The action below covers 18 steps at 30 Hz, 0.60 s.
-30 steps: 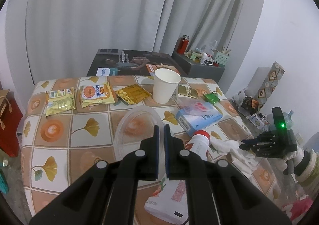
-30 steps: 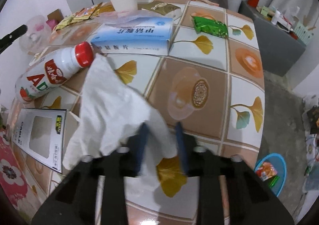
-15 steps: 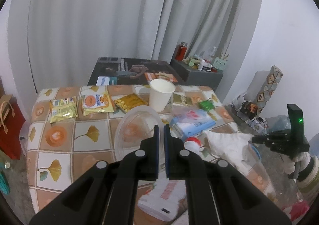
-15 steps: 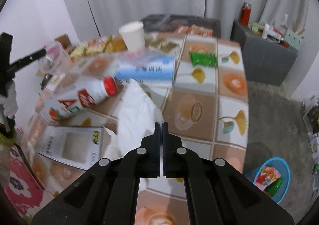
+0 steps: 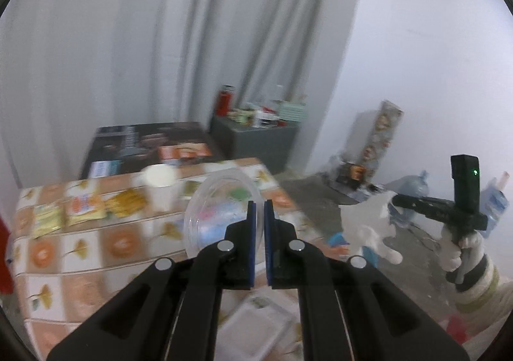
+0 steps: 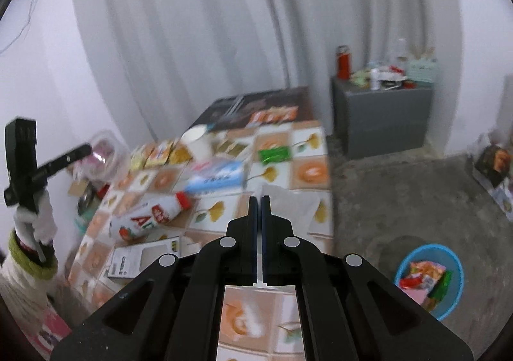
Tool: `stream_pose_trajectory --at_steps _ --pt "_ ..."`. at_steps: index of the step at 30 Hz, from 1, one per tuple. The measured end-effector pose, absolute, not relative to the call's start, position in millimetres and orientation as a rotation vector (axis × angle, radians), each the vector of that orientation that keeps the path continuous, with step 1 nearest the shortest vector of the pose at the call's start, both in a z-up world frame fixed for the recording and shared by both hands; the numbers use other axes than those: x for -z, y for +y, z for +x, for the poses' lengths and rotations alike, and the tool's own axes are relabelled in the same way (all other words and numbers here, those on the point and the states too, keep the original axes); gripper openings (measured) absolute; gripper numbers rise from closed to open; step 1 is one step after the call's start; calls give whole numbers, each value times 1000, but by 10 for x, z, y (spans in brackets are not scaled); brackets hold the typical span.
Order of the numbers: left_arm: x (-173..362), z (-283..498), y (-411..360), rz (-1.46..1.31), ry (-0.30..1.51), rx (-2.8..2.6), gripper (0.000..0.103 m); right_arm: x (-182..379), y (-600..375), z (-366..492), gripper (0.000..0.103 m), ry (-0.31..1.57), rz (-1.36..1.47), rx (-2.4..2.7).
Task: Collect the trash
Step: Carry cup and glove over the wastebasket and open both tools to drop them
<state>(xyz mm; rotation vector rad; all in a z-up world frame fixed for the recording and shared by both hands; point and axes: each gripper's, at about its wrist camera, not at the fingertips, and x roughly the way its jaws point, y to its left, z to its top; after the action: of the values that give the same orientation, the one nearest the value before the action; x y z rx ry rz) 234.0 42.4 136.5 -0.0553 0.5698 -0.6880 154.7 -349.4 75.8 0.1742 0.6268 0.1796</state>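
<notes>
My left gripper (image 5: pixel 259 210) is shut on the rim of a clear plastic bowl (image 5: pixel 221 207) and holds it above the tiled table (image 5: pixel 96 249). It also shows at the left of the right wrist view, with the bowl (image 6: pixel 104 152) at its tip. My right gripper (image 6: pixel 256 204) is shut on a white tissue (image 6: pixel 288 204) lifted off the table. In the left wrist view the tissue (image 5: pixel 368 226) hangs from the right gripper (image 5: pixel 392 197) beyond the table's right edge. A blue bin (image 6: pixel 429 277) with wrappers stands on the floor at lower right.
On the table lie a paper cup (image 6: pixel 198 140), snack packets (image 5: pixel 83 207), a blue tissue box (image 6: pixel 218 175), a green wrapper (image 6: pixel 275 154), a red-capped bottle (image 6: pixel 150 217) and a white carton (image 6: pixel 144 258). A grey cabinet (image 6: pixel 384 117) stands behind.
Both grippers have risen and pulled back from the table. The right gripper has closed on the tissue and lifted it; the left has carried the bowl upward.
</notes>
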Motion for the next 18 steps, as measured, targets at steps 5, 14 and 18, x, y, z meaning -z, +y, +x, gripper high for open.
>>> stream_pose_trajectory --at_steps 5,14,18 --pt "-1369 2314 -441 -1 616 838 4 -741 -4081 1256 0 610 250 -45" --pt "-917 2282 -2311 141 781 1068 4 -241 -5033 892 1 673 373 201" --pt "-522 2258 -3079 226 873 1123 4 113 -5419 865 1 721 447 265"
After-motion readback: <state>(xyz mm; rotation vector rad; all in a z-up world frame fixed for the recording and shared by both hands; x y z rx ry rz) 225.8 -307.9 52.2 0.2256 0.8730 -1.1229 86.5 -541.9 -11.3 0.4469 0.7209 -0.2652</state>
